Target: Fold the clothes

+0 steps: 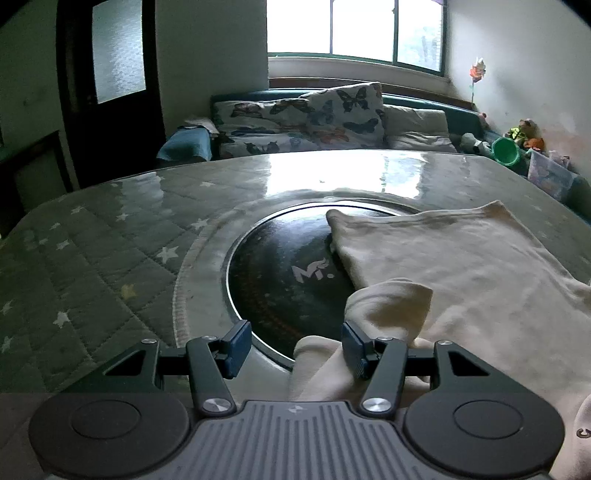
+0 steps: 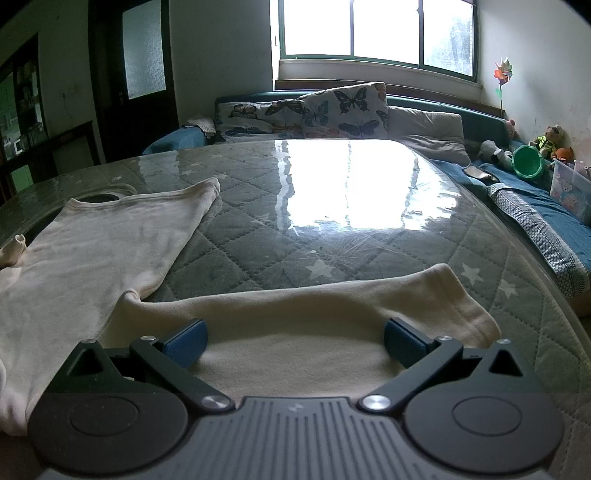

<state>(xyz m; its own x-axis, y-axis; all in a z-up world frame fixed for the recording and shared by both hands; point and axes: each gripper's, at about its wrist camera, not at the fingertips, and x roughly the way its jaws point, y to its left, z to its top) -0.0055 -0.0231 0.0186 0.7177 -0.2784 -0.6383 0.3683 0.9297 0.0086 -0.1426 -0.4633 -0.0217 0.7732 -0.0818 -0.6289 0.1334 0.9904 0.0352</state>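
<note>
Quilted star-print cloth under glossy clear plastic covered your table (image 2: 369,229), with a sofa (image 2: 424,122) and window (image 2: 373,29) behind. Your cream long-sleeved top (image 2: 96,251) lay flat at the table's near side. Only your left view showed the round black inset (image 1: 280,273) beneath its bunched sleeve (image 1: 388,306). Your left gripper (image 1: 295,345) stood parted, pinching nothing; your right gripper (image 2: 295,343) gaped wide over the other sleeve (image 2: 332,310). Beyond lay bare table.

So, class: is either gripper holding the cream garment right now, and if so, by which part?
Neither holds it. The left gripper and the right gripper are open; the cream garment lies loose on the table.
</note>
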